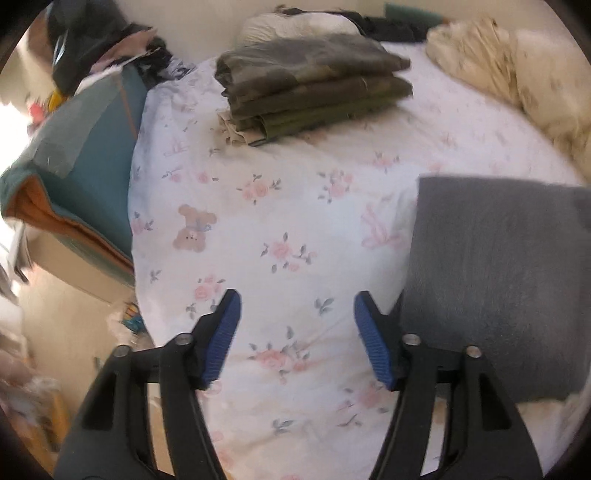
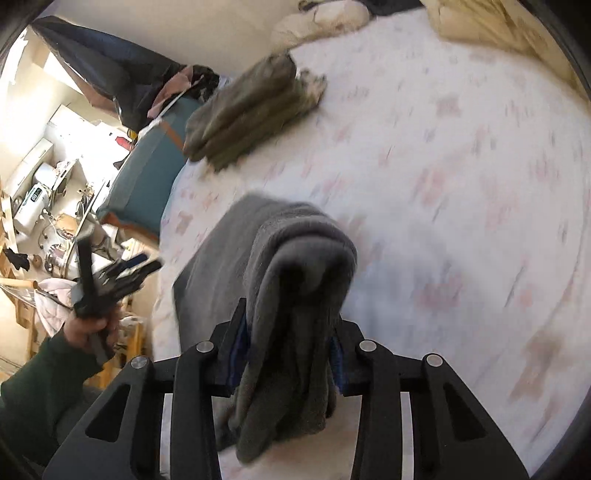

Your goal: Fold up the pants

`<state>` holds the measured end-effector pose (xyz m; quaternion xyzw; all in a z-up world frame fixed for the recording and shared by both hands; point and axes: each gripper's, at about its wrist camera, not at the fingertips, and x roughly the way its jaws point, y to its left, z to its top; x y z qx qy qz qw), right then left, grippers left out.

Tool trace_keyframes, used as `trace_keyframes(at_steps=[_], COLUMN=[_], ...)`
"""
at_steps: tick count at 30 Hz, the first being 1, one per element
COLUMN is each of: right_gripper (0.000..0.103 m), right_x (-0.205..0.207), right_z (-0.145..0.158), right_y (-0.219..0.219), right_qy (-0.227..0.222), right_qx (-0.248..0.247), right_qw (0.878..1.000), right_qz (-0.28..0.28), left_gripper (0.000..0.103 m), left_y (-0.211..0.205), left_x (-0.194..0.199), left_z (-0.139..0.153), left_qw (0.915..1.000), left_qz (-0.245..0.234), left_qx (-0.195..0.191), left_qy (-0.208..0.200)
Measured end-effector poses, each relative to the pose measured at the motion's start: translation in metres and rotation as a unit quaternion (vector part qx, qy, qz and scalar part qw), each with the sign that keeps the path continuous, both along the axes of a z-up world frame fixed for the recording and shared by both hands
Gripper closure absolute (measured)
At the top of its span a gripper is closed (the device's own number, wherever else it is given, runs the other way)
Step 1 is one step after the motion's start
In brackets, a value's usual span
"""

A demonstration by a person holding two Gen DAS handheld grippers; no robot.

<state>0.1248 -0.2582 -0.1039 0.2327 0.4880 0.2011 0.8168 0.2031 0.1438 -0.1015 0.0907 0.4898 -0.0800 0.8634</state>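
Observation:
Grey fleece pants [image 1: 498, 277] lie folded flat on the floral bed sheet [image 1: 258, 221], to the right of my left gripper [image 1: 297, 306]. That gripper is open, its blue pads [image 1: 221, 339] above bare sheet with nothing between them. In the right wrist view my right gripper [image 2: 290, 343] is shut on a bunched fold of the grey pants [image 2: 295, 258], which is lifted and drapes over the jaws. The rest of the cloth trails onto the sheet [image 2: 443, 184]. The left gripper [image 2: 122, 273] shows at the left beyond the bed's edge, held by a hand [image 2: 88, 328] in a dark green sleeve.
A stack of folded olive pants [image 1: 314, 81] sits at the far side of the bed. A cream blanket [image 1: 498, 74] is bunched at the far right, and a pillow [image 1: 295, 26] lies behind the stack. Teal bedding [image 1: 85, 166] hangs off the left edge, with floor clutter [image 2: 44, 206] beyond.

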Motion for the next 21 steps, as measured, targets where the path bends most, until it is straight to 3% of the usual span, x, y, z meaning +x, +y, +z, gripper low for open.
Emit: trace_keyframes(at_steps=[3,5,6,8,9,10,11,13,14,18,21], right_gripper=[0.066,0.066,0.064,0.06,0.057,0.045,0.024,0.003,0.003,0.003,0.003], right_x=[0.031,0.038,0.037,0.031,0.025,0.021,0.014,0.0,-0.009,-0.024,-0.03], right_z=[-0.015,-0.031,-0.041,-0.046,-0.047,-0.047,-0.046,-0.047,-0.052,-0.096,-0.124], right_y=[-0.039,-0.068,-0.089,-0.104,-0.106,-0.106,-0.104,-0.097,-0.091,-0.063,-0.037], right_qy=[0.019,0.034,0.048,0.059,0.06,0.062,0.067,0.064,0.069,0.135,0.162], right_qx=[-0.008,0.017,0.057,0.076,0.083,0.094,0.102,0.104,0.105,0.136,0.18], right_qw=[0.999,0.996,0.989,0.983,0.982,0.981,0.979,0.975,0.973,0.964,0.956], right_qz=[-0.034,-0.086,-0.125,-0.156,-0.16,-0.158,-0.163,-0.185,-0.193,-0.183,-0.165], left_gripper=[0.027,0.018,0.017,0.017,0.017,0.017,0.017,0.017,0.017,0.017,0.015], left_y=[0.001,-0.005,-0.008,-0.024,-0.03,-0.039,-0.048,-0.062,-0.069,-0.086,-0.089], left_x=[0.004,0.008,0.01,0.014,0.015,0.017,0.021,0.027,0.03,0.021,0.011], left_z=[0.004,0.003,0.001,-0.006,-0.007,-0.009,-0.014,-0.026,-0.037,-0.07,-0.075], left_qw=[0.9974,0.9876,0.9833,0.9713,0.9708,0.971,0.9697,0.9632,0.9575,0.9459,0.9468], left_qz=[0.012,0.01,0.008,-0.006,-0.012,-0.022,-0.037,-0.059,-0.065,-0.104,-0.135], left_qx=[-0.069,-0.147,-0.169,-0.216,-0.218,-0.218,-0.219,-0.223,-0.224,-0.205,-0.2], left_qy=[0.014,0.053,0.067,0.1,0.099,0.096,0.102,0.137,0.169,0.229,0.213])
